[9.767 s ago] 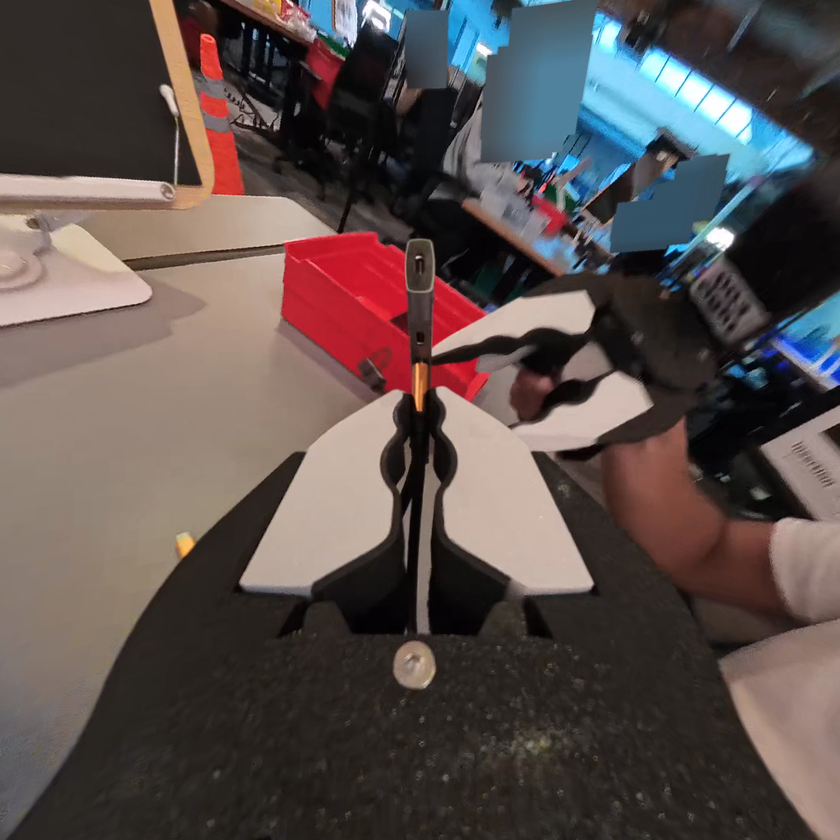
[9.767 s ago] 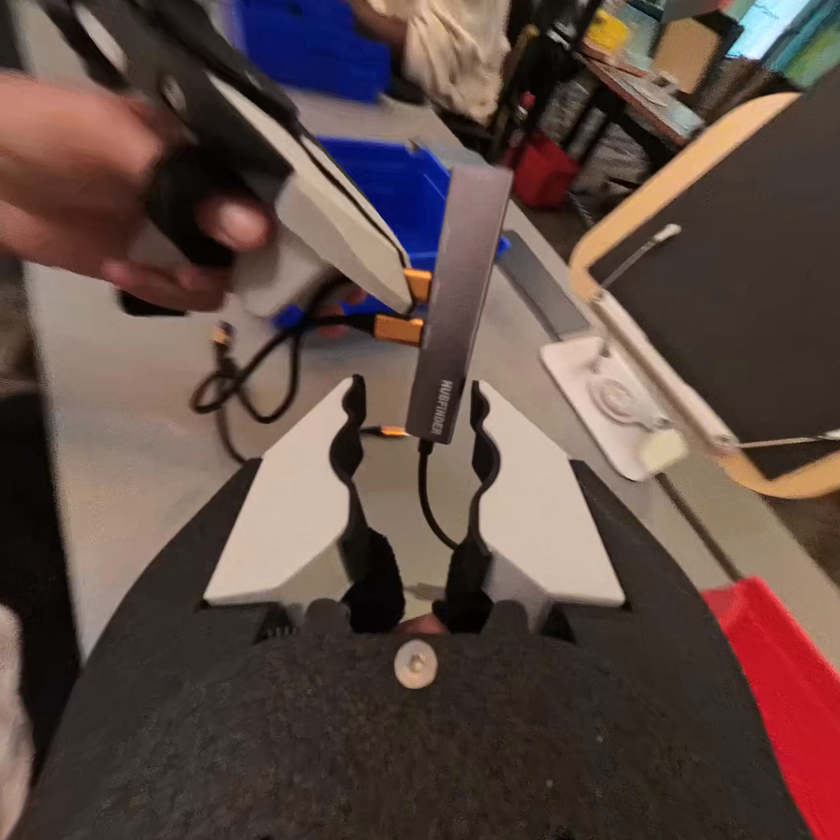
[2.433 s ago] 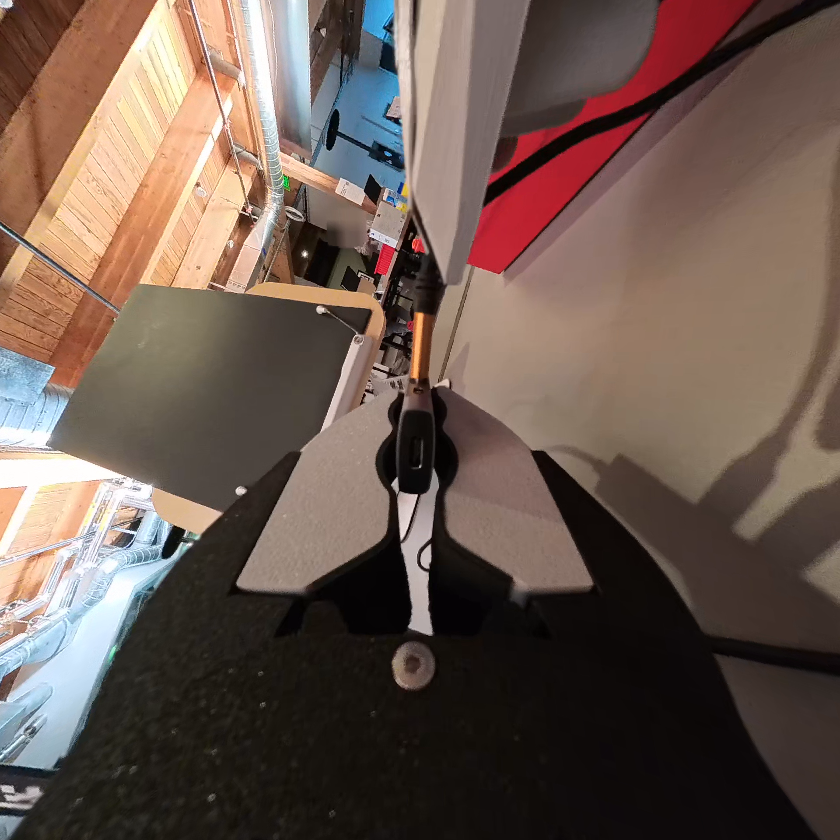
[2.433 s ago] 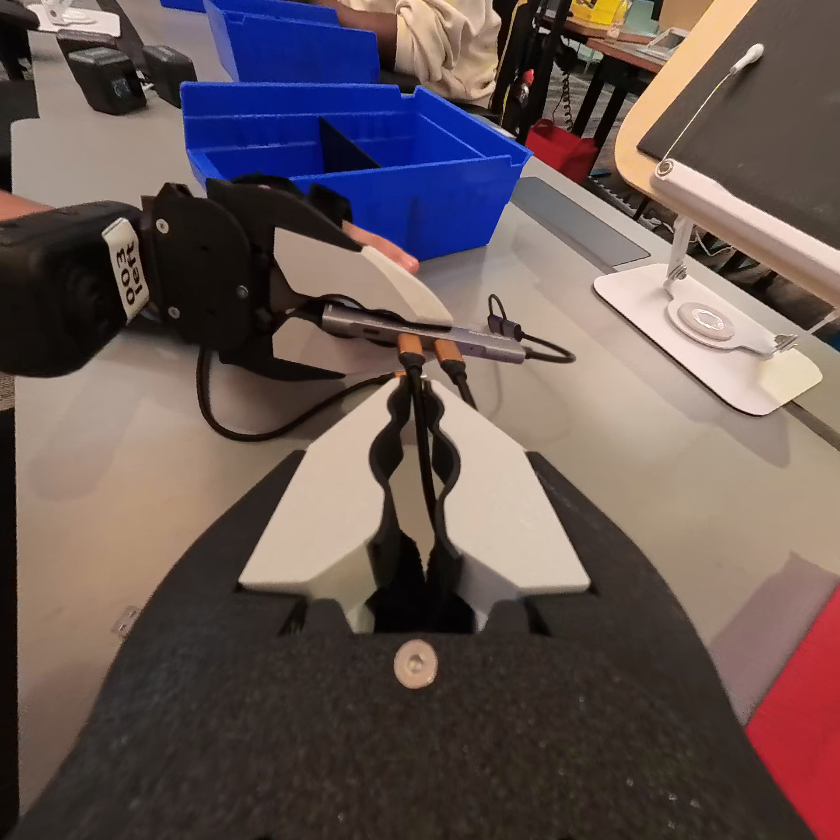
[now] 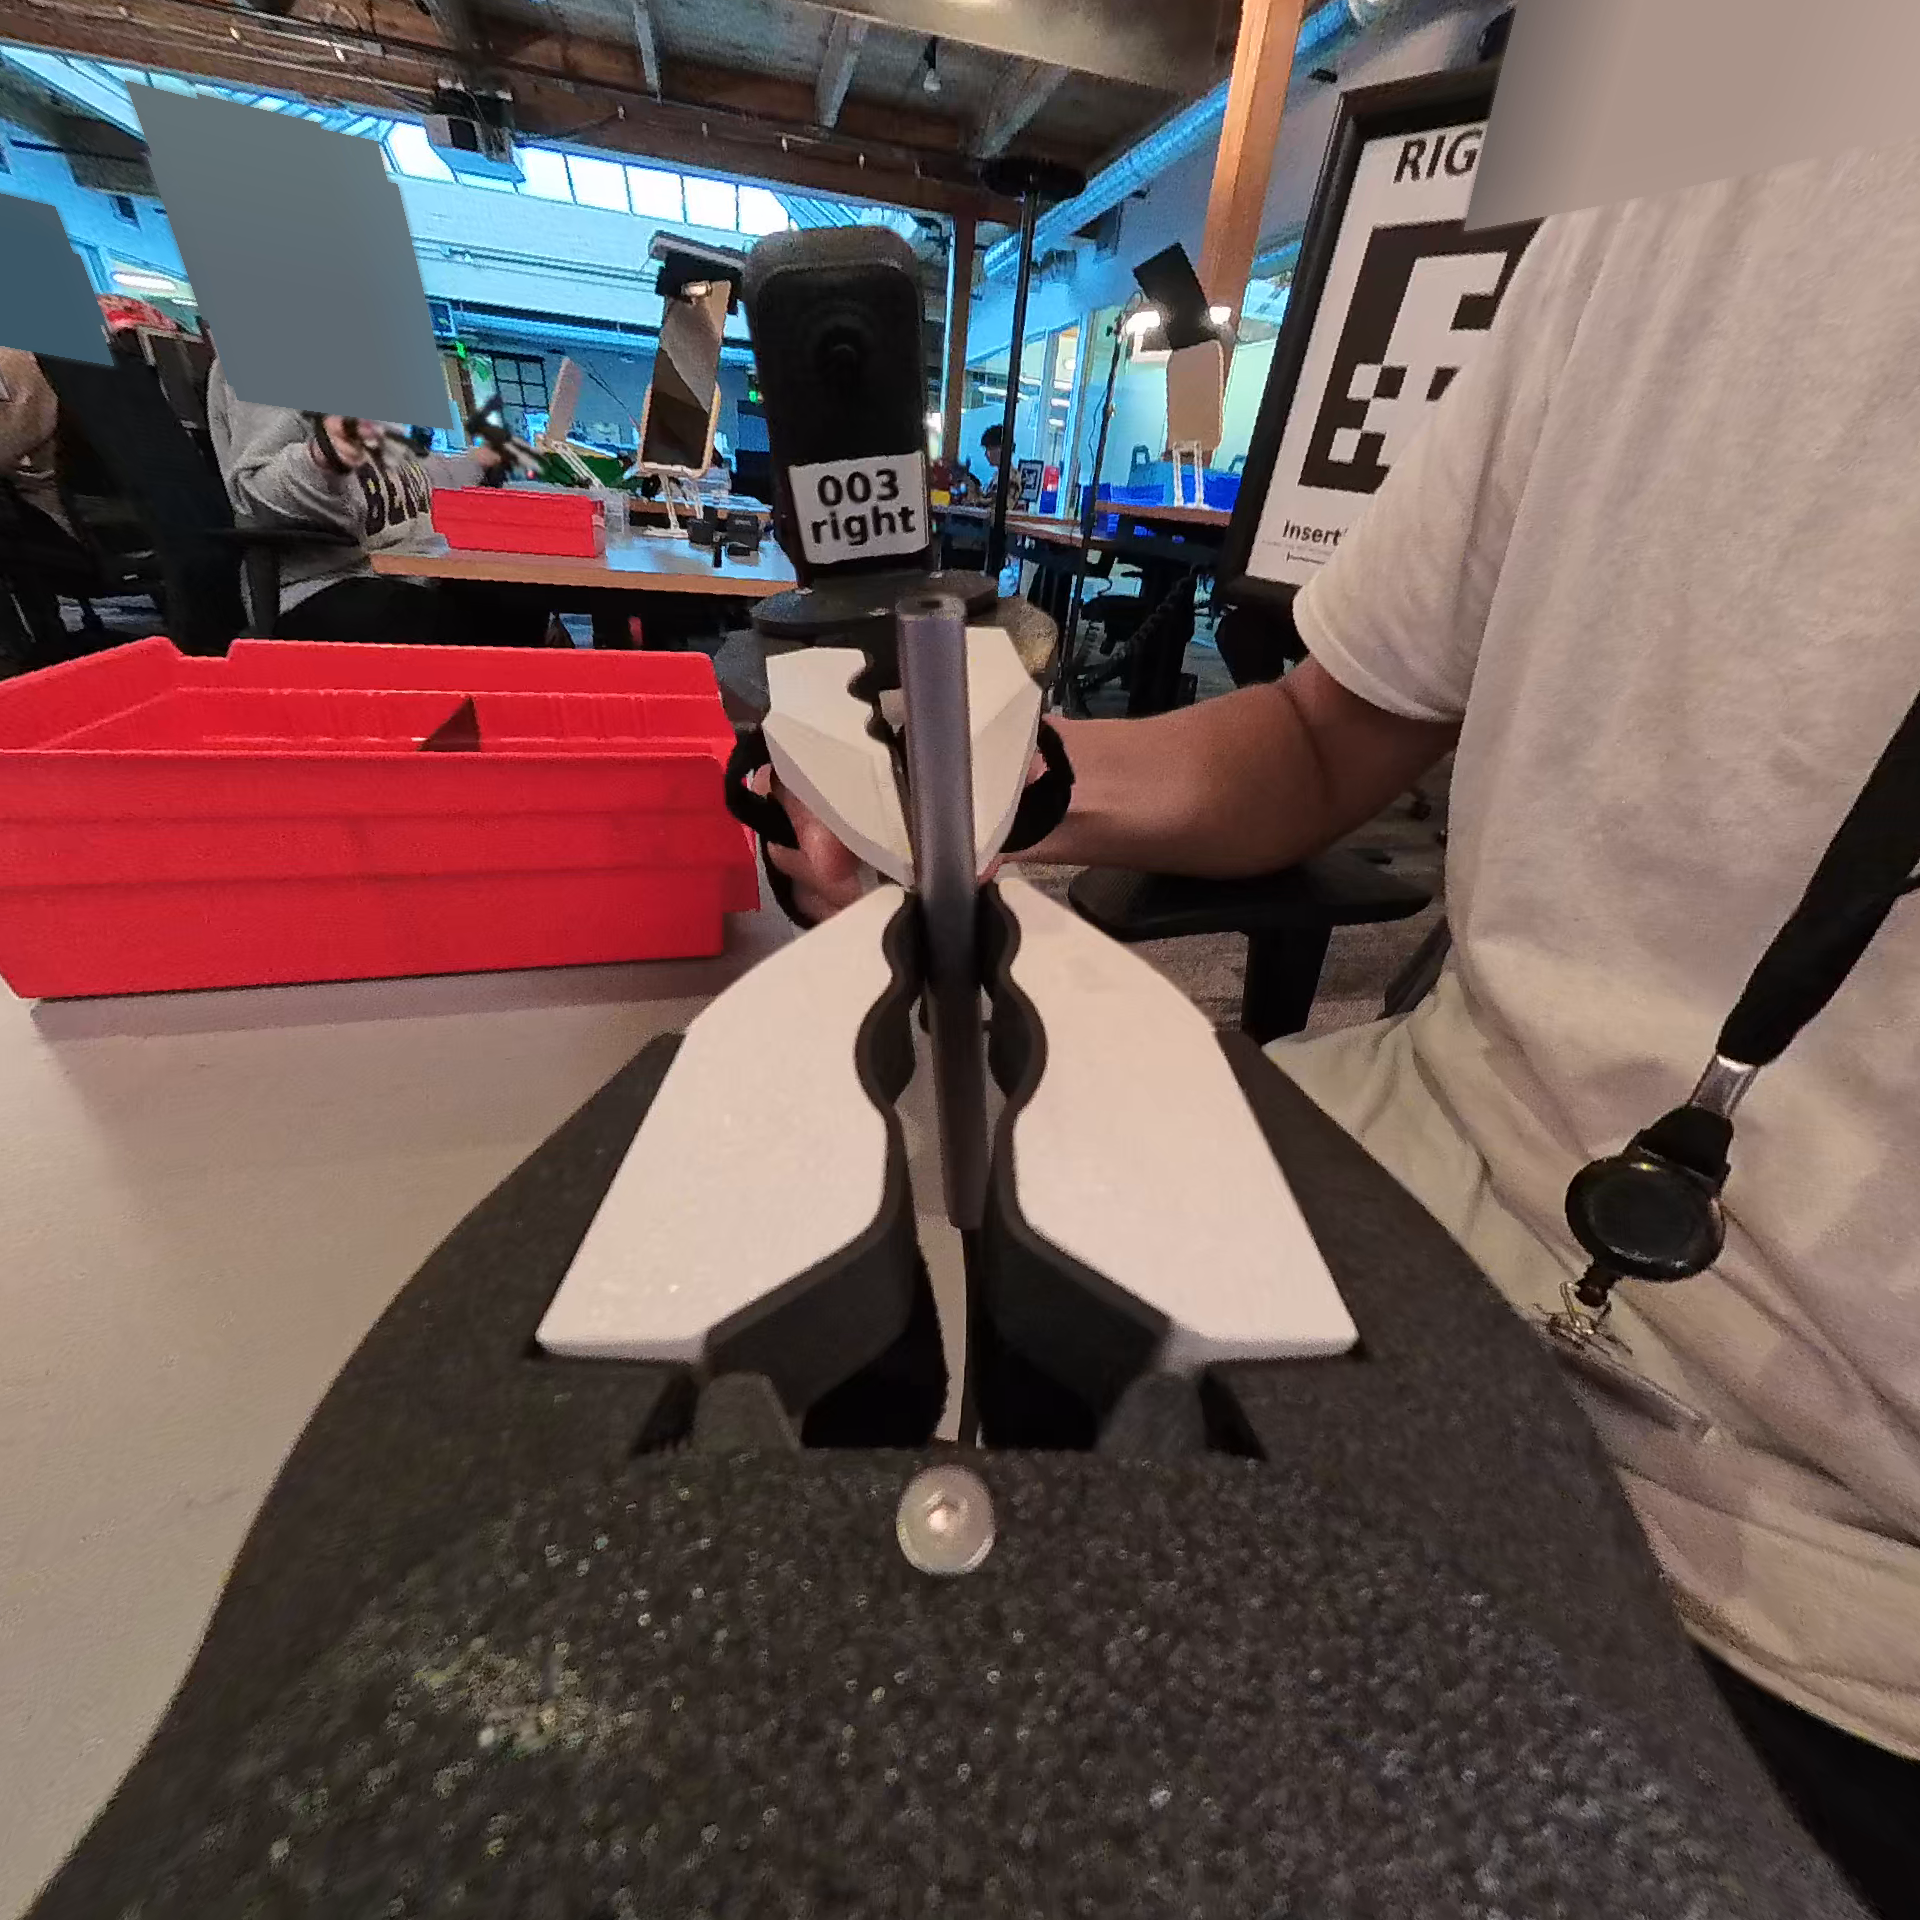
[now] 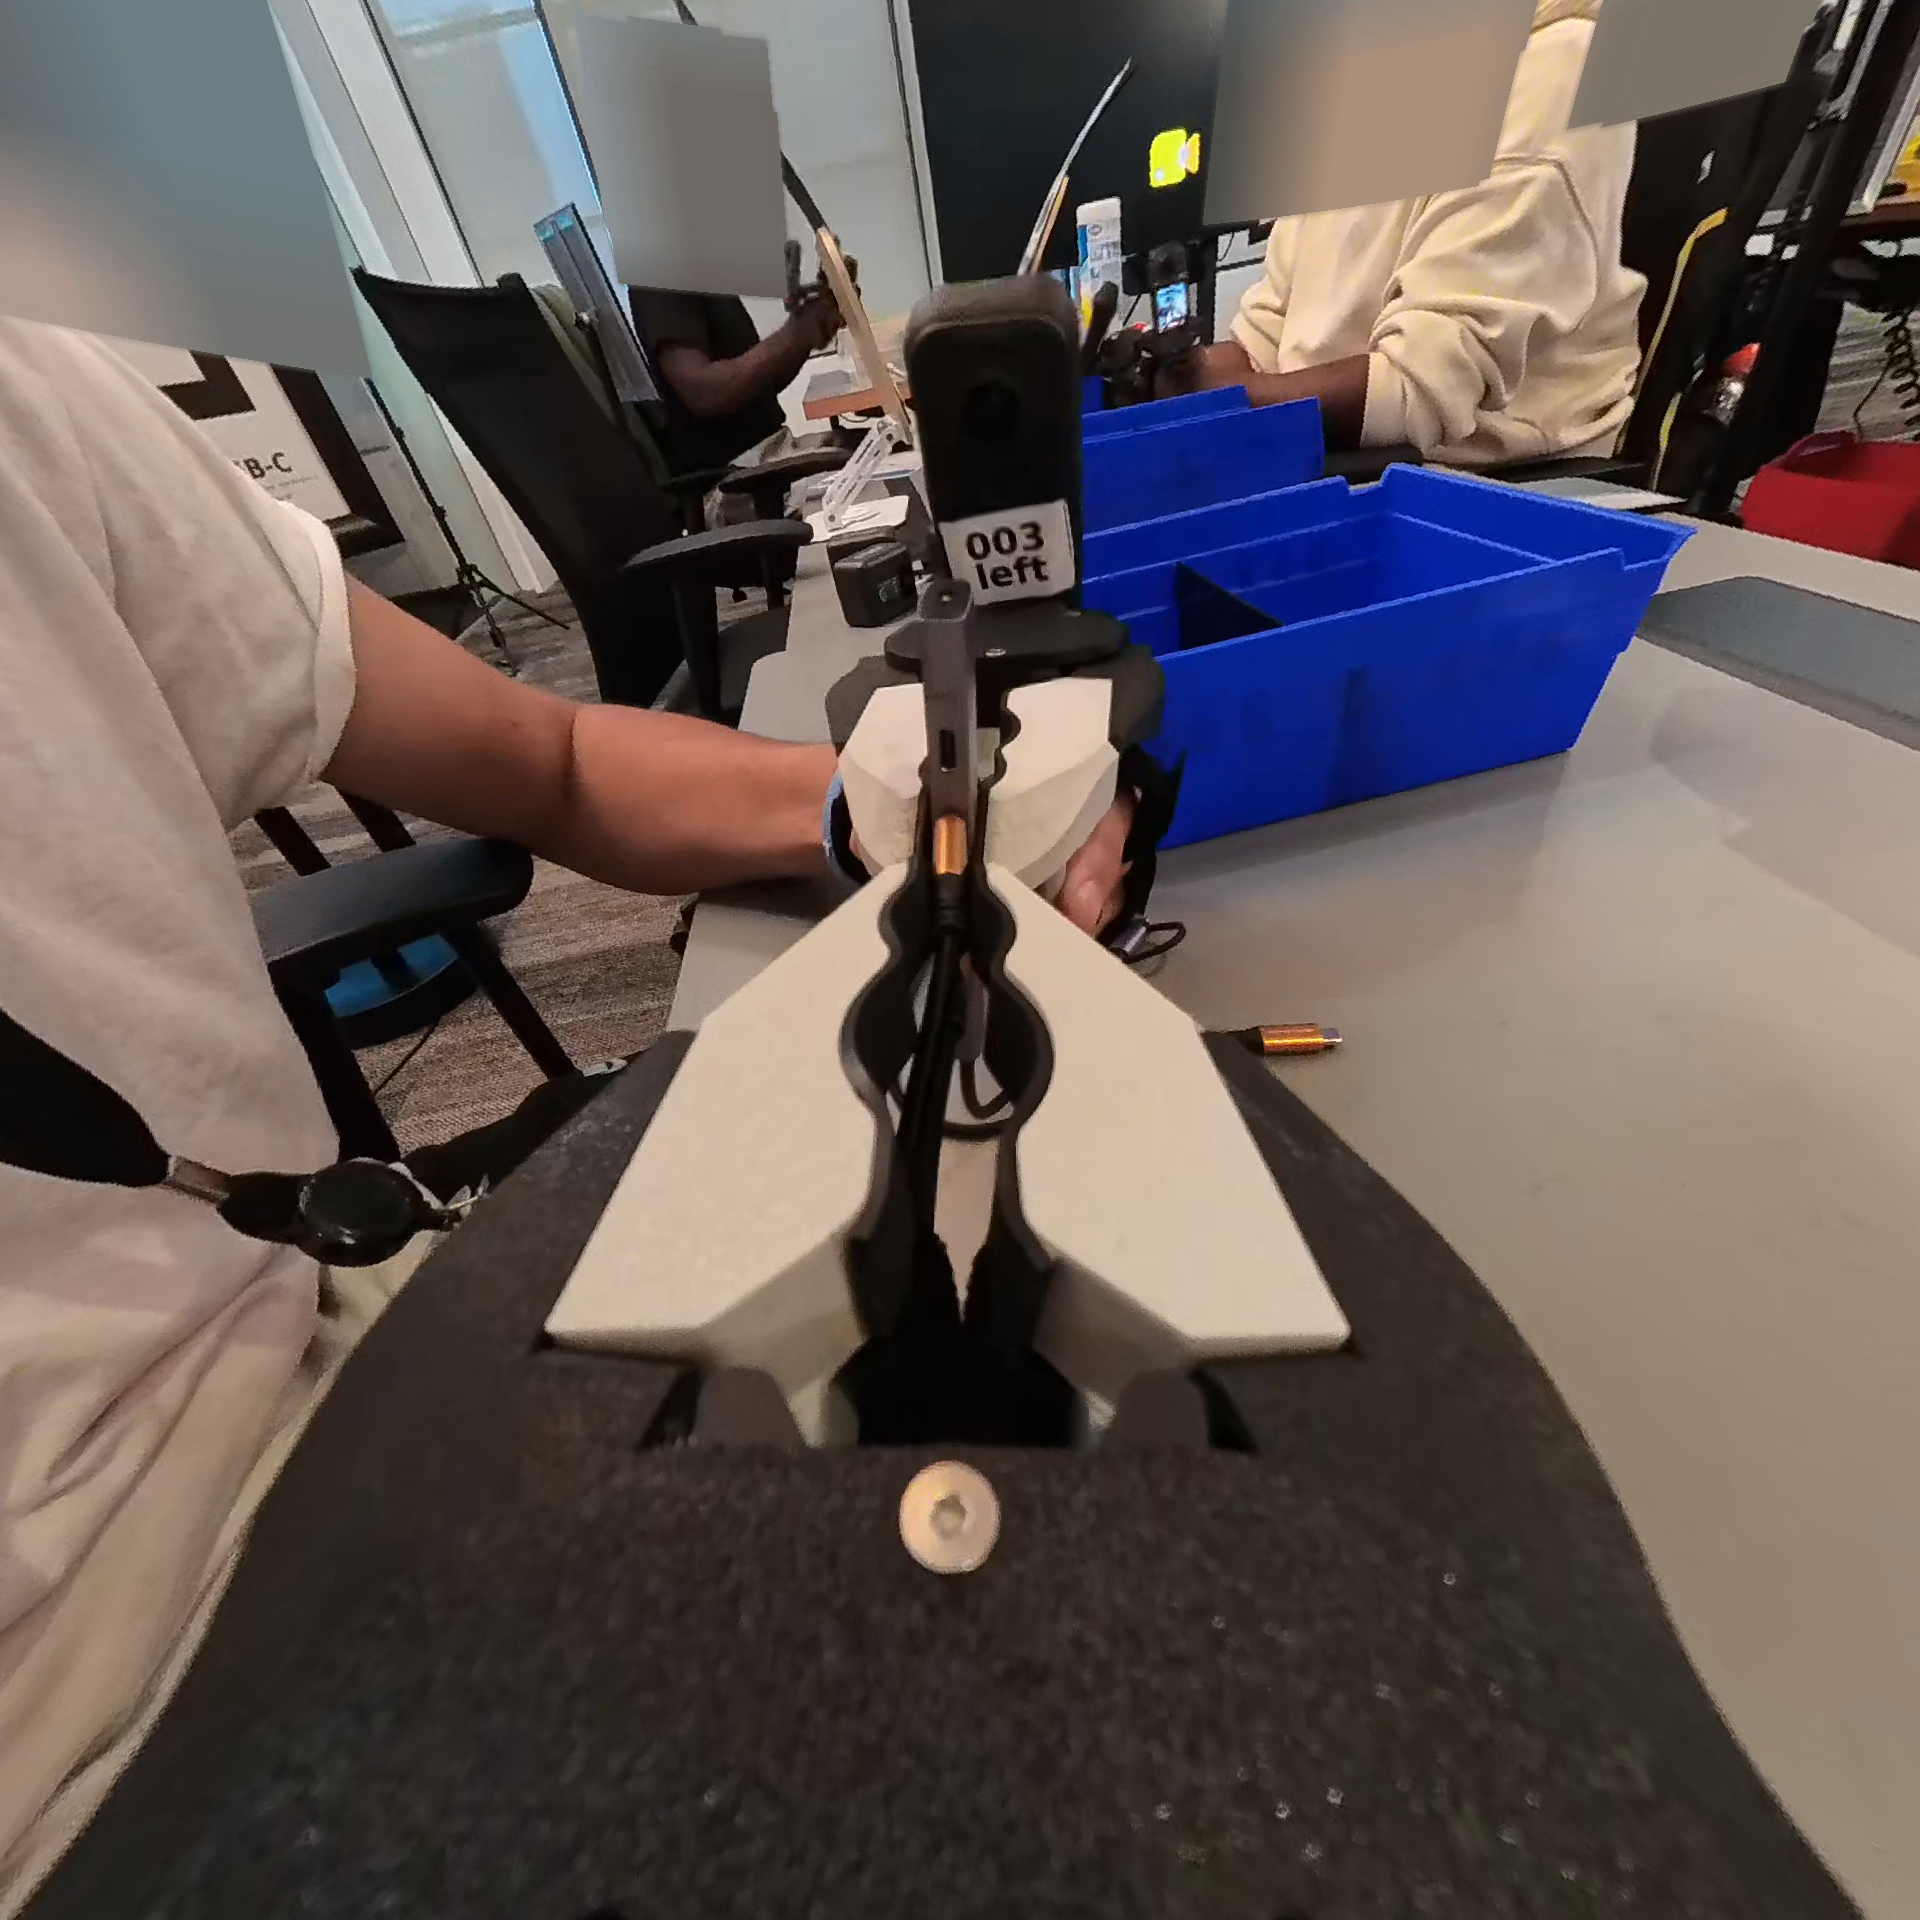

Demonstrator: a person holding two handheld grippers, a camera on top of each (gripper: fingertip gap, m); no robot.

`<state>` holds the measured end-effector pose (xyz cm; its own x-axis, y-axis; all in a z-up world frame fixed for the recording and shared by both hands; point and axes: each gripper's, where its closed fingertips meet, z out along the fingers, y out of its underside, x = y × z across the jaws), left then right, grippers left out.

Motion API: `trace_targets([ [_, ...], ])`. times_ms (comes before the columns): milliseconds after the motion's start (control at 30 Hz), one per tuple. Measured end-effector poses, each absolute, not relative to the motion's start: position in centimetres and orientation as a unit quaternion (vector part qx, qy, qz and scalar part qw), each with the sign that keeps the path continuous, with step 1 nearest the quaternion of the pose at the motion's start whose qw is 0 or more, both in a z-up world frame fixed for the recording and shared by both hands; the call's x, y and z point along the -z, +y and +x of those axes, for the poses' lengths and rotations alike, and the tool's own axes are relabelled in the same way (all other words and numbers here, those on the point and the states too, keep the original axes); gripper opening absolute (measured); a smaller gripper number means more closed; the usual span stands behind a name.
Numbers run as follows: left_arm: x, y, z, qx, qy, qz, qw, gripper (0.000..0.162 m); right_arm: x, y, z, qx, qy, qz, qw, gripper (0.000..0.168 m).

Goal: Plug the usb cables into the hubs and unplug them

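Left claw (image 5: pixel 948 914) clamped on a grey hub (image 5: pixel 940 831); right claw (image 6: pixel 951 883), facing it beside the red bin (image 5: pixel 353 821), pinches the orange-tipped cable (image 6: pixel 948 847) at the hub's port. Any twist could strain the plug.

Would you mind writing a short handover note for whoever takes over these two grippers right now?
Left gripper: shut on the slim grey hub, which points forward beyond the fingertips.
Right gripper: shut on the black cable just behind its orange plug.
The grippers face each other. The plug meets the hub's edge, but full seating cannot be told.
A loose orange plug lies unconnected on the grey table.
The blue bin stands behind the left gripper and the red bin beside the right one.
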<state>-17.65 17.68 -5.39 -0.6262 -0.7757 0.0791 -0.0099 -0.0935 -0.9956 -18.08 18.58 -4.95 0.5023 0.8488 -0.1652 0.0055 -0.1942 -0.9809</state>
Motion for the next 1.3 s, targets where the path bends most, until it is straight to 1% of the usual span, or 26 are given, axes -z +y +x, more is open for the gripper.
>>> trace_targets([
  [333,5.2,17.8,-17.6,0.691,0.586,-0.33,0.263,0.01,4.8,18.8,-18.0,-0.4,-0.303,-0.667,0.55,0.004],
  [400,6.1,18.1,-17.5,0.683,0.596,-0.339,0.251,0.009,6.1,19.0,-17.9,-0.345,-0.335,-0.7,0.529,0.005],
  [467,6.9,18.0,-17.3,0.657,0.621,-0.344,0.253,0.009,7.3,18.6,-17.6,-0.286,-0.389,-0.728,0.487,0.005],
  [600,7.8,17.5,-16.9,0.606,0.661,-0.345,0.278,0.01,8.2,18.2,-17.1,-0.186,-0.484,-0.753,0.405,0.009],
  [667,8.3,17.4,-16.8,0.586,0.674,-0.346,0.286,0.009,7.9,18.2,-17.5,-0.179,-0.511,-0.751,0.378,0.006],
  [767,8.5,17.2,-16.6,0.573,0.681,-0.346,0.296,0.009,8.1,18.1,-17.4,-0.167,-0.535,-0.759,0.331,0.006],
  [1033,8.4,17.4,-16.4,0.567,0.677,-0.35,0.311,0.009,8.1,18.2,-17.1,-0.132,-0.553,-0.772,0.283,0.006],
  [1100,8.5,17.3,-16.4,0.558,0.683,-0.347,0.319,0.009,8.3,18.1,-17.0,-0.127,-0.559,-0.771,0.277,0.005],
  [1200,7.8,17.6,-16.3,0.561,0.672,-0.341,0.342,0.009,7.6,18.3,-16.9,-0.122,-0.563,-0.761,0.297,0.005],
  [1300,7.0,17.8,-16.6,0.577,0.659,-0.336,0.347,0.009,7.0,18.5,-17.0,-0.134,-0.557,-0.755,0.32,0.004],
])
